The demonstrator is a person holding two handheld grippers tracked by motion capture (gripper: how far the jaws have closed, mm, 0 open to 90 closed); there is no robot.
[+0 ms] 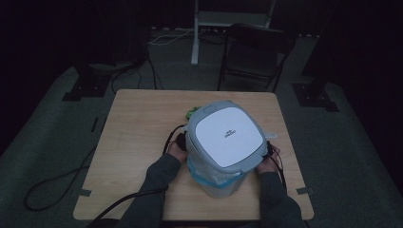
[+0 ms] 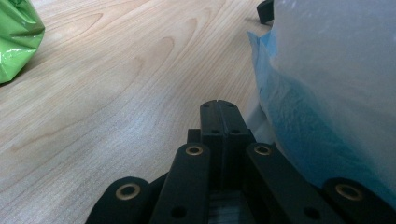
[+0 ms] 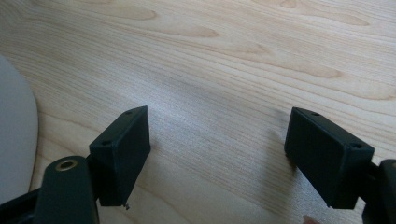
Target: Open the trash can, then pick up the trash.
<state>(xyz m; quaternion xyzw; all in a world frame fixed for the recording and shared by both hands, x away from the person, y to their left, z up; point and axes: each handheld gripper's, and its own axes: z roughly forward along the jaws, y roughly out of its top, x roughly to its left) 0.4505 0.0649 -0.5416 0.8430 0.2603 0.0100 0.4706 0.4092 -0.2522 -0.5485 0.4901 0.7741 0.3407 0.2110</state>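
the left gripper [image 2: 218, 108] is clenched, its two jaws pressed flat together with nothing between them, lying low over the table [image 2: 116, 84] just beside the bin [image 2: 336, 93]. the blue and clear bag that lines the bin bulges out at the gripper's right, close to the jaws but not caught by them. the right gripper [image 3: 217, 154] stands released, jaws wide apart over bare wood, empty, with a pale grey curve of the bin at the left edge of its view.

from above, the bin [image 1: 228, 142] sits right of the table's middle, toward the person's side, its white-topped grey lid closed and the bag's edge hanging out below the lid on the near side. the left hand [image 1: 177, 151] and right hand [image 1: 267, 164] flank it, one at each side. a green packet [image 1: 192, 113] lies just behind the bin.

the step in hand looks like bracing or positioning the bin from both sides, not yet a grip on anything. next move likely calls for the left jaws to open before they can take hold of the bag's edge or the lid, and for the right to close in on the bin's side to steady it.
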